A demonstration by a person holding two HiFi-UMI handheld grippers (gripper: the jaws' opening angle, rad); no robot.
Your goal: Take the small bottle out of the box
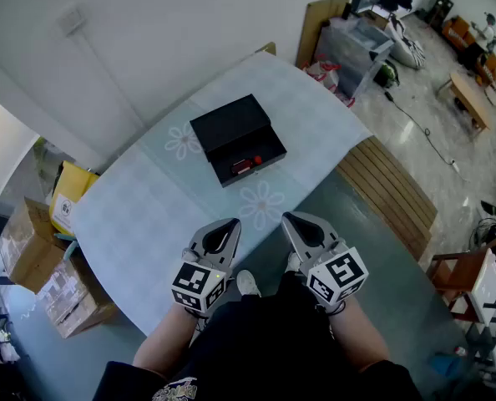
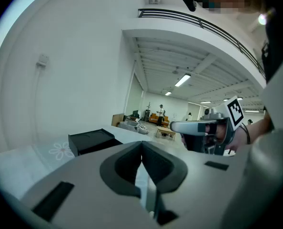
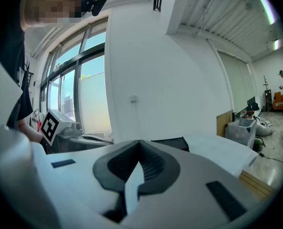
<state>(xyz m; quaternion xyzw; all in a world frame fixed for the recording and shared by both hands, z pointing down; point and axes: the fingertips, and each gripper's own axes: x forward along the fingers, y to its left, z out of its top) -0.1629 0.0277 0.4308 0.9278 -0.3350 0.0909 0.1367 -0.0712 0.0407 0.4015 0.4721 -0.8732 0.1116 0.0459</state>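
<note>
Left hand-held gripper point(image 1: 230, 222) and right hand-held gripper point(image 1: 288, 217), jaws together, empty; small bottle point(image 1: 245, 165) indistinct inside box point(image 1: 230, 122)

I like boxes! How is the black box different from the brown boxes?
The black box is on the table; the brown boxes are on the floor. The black box is open, with a red thing inside; the brown boxes look shut. Both kinds are square-cornered.
</note>
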